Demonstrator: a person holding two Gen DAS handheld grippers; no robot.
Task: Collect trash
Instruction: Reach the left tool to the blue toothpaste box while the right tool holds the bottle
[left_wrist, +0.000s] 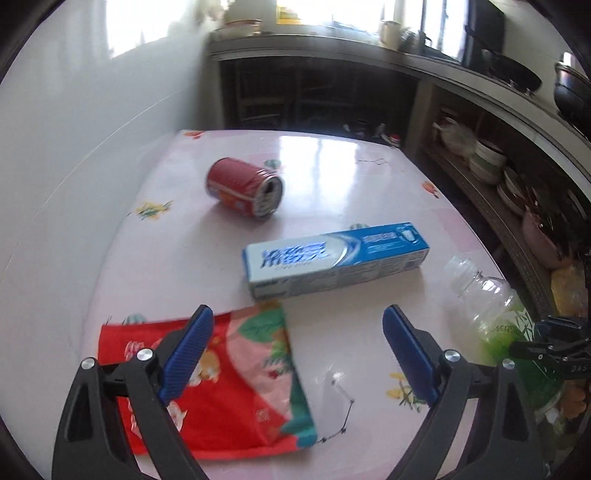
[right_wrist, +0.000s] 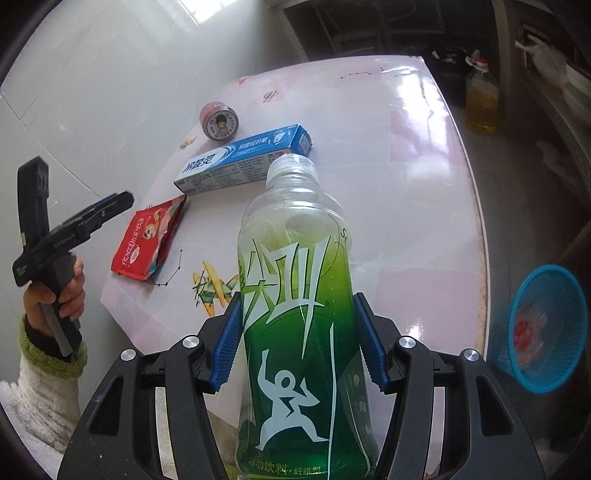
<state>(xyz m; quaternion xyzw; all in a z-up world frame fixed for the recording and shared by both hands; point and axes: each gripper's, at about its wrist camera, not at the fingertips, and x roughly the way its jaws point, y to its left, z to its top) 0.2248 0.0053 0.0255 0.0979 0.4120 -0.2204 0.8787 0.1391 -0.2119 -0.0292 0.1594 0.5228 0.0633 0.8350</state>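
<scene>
The green drink bottle was in my right gripper — both blue pads pressed against its labelled sides, the clear capped neck pointing away from the camera, out over the pink table. In the left wrist view the same bottle showed at the right edge, with the right gripper's dark frame just beside it.

My left gripper stood wide open with nothing between its pads; it hung above the near end of the table, its left finger over the red snack packet. From the right wrist I could see that gripper held off the table's left side by a hand in a white fleecy sleeve with a green cuff.

The packet lay flat near the table's left front corner. Just beyond it lay the blue toothpaste box, long side across the table, apart from the packet by a narrow gap in the right wrist view. Further back, the red can lay on its side, open end toward the left camera.

Off the table's right edge, a blue mesh basket stood on the floor with something red and clear inside — too blurred to name. Shelves of bowls ran along the right wall.
</scene>
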